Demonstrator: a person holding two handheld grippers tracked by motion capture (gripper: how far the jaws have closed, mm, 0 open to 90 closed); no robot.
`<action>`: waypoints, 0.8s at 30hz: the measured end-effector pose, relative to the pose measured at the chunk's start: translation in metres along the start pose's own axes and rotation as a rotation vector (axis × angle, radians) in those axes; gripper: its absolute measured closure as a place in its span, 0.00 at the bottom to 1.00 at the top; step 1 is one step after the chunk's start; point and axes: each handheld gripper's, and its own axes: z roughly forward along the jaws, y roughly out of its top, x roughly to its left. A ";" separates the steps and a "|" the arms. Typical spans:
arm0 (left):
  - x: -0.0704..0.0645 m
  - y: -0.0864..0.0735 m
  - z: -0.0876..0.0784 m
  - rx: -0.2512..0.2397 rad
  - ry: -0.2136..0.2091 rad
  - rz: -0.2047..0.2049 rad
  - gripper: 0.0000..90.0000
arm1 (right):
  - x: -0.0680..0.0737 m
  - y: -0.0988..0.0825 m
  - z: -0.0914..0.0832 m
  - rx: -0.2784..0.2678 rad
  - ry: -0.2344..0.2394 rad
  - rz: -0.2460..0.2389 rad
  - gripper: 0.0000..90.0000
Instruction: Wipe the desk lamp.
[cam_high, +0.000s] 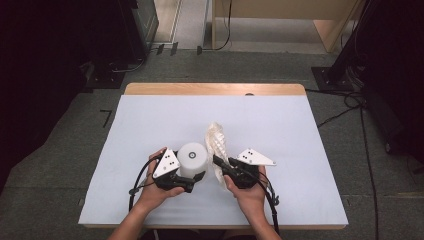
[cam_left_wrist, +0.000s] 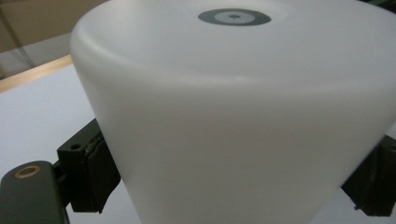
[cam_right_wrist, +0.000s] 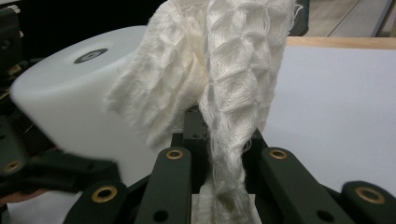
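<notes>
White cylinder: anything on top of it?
The white cylinder carries only a small grey ring mark on its flat top. The waffle cloth, held by the right gripper, hangs beside it. Its underside is hidden.

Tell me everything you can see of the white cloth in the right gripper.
The white cloth is a waffle-weave fabric with frayed, loose threads along its edges, soft and bunched into thick vertical folds. The right gripper is shut on its lower end, so it rises from the jaws as a crumpled strip. From the high view it stretches away from the person over the white table cover, just right of the white container. A fold hangs close against the container's side; actual contact cannot be told.
</notes>
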 end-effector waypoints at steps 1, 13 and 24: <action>0.000 0.000 0.000 0.000 0.000 0.000 0.10 | 0.000 0.000 0.000 0.000 0.000 0.000 0.89; 0.012 -0.023 0.012 0.074 0.092 0.013 0.10 | -0.008 -0.001 -0.003 -0.018 -0.022 0.020 0.88; -0.002 -0.024 0.002 0.027 0.211 -0.090 0.02 | -0.014 -0.004 -0.003 -0.015 -0.030 0.029 0.88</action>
